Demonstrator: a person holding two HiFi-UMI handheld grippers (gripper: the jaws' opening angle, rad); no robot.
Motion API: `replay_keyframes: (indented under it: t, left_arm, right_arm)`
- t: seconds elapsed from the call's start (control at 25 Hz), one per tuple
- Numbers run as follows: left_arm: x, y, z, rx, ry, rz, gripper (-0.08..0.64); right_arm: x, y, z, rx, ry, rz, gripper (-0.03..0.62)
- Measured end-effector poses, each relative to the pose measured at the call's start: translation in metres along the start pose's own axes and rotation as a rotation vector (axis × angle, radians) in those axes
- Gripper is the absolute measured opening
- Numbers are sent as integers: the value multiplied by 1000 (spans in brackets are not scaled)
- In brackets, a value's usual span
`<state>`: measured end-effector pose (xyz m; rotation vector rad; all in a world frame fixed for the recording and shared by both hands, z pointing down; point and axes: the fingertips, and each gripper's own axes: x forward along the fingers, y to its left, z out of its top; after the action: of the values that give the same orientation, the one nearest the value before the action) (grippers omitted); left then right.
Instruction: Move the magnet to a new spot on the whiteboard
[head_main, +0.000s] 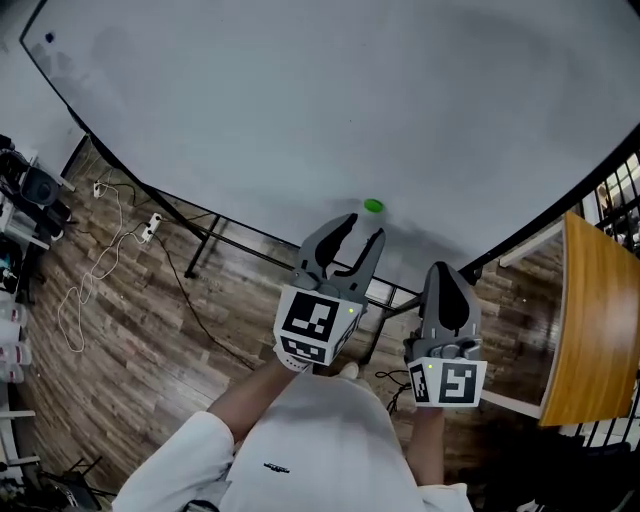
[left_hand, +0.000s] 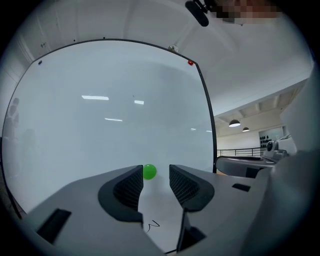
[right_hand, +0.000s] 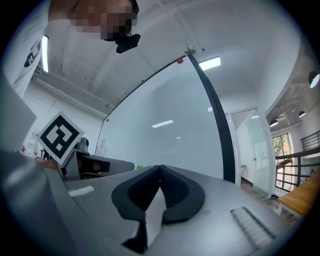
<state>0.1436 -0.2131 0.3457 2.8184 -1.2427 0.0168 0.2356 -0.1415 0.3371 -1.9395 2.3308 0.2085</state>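
The whiteboard (head_main: 300, 100) spreads bare to the left of and far beyond the green magnet (head_main: 373, 206), leaving room to pass. Just near of the magnet stands the left tool (head_main: 364, 228), jaws apart and off it. On the right, the right tool (head_main: 445, 272) with jaws together, the board's black frame (head_main: 540, 216) and a wooden desk (head_main: 595, 320) crowd in.

Left gripper (head_main: 364, 228) is reaching forward on a bare left forearm (head_main: 252, 392), jaws standing wide apart, ribbed pads (left_hand: 131, 186) facing each other across an open gap. Right gripper (head_main: 441, 270) is sitting to the right of and behind the left fingertips, closer to the torso, jaws pressing together so the pads are meeting at the tips. Left marker cube (head_main: 318, 322) and right marker cube (head_main: 448, 382) are facing up toward the head.
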Motion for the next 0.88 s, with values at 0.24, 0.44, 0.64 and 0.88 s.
replay_keyframes:
  t: [0.24, 0.44, 0.64, 0.88]
  left_arm:
    - [13, 14, -7, 7, 17, 76, 158]
    - [22, 16, -7, 9, 38, 109, 158]
    - [29, 16, -11, 8, 36, 127, 158]
    - [36, 22, -15, 6, 40, 180, 144]
  right_arm:
    - [9, -10, -3, 8, -12, 12, 12]
    - [15, -13, -3, 26, -11, 30, 12]
    - [17, -13, -8, 31, -7, 41, 12]
    - [20, -18, -10, 32, -3, 43, 12]
